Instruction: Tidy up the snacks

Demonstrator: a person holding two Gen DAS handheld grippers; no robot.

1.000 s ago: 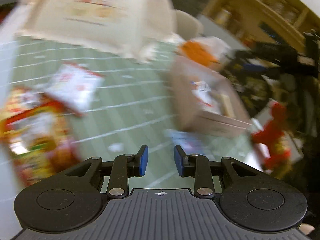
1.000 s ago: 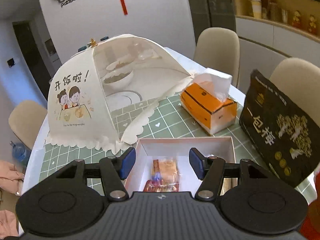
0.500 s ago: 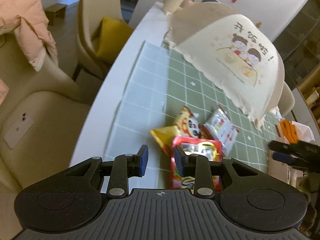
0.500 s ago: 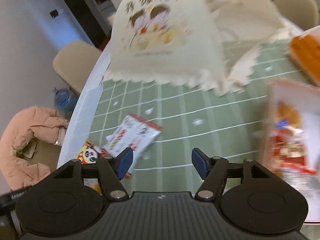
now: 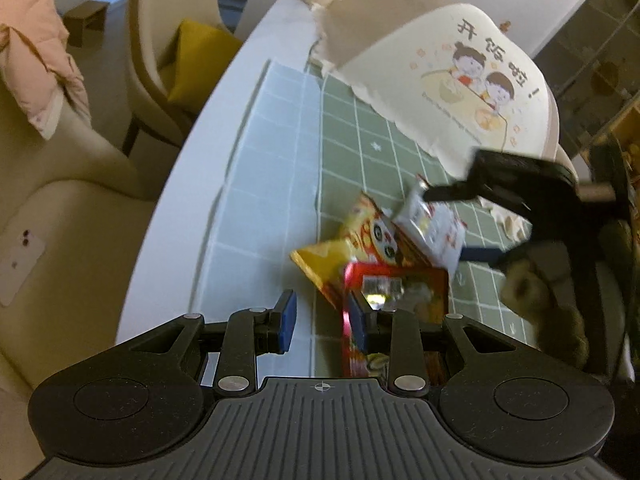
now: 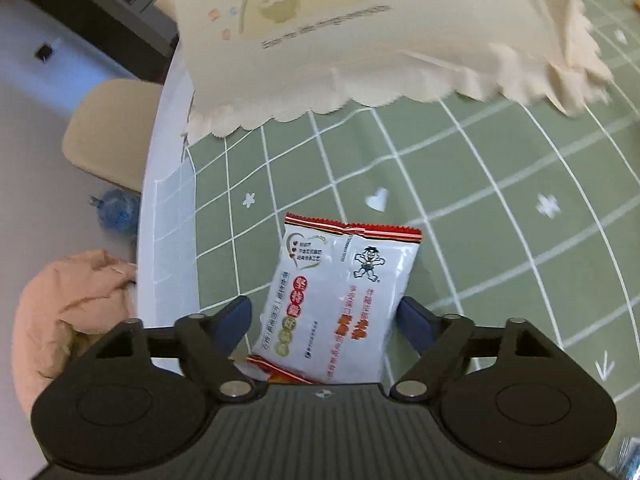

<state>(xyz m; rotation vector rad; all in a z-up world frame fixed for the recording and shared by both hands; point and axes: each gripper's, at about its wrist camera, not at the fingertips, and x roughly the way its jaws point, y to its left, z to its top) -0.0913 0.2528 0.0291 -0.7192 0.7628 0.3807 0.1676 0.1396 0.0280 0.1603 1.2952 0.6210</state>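
Three snack packets lie together on the green checked mat (image 5: 360,132) near the table's left edge. They are a white one (image 6: 340,300), a yellow panda one (image 5: 360,240) and a red one (image 5: 400,288). My right gripper (image 6: 324,308) points down over the white packet (image 5: 434,224). Its jaws are opening, the packet lies between its fingers (image 6: 412,316), and the pads are not pressing on it. My left gripper (image 5: 322,320) hovers just left of the red packet. It is open by a narrow gap, with only mat and table showing between its pads.
A cream mesh food cover (image 5: 460,80) with a cartoon print stands close behind the snacks, its scalloped hem (image 6: 360,100) on the mat. The white table edge (image 5: 192,184) runs just left of them. Beige chairs (image 5: 160,40), a pink jacket (image 6: 72,312) and a water bottle (image 6: 116,212) lie beyond it.
My right gripper swung left from the box and came down over the white packet, its jaws widening. My left gripper turned from the box to the snack pile and then stayed there.
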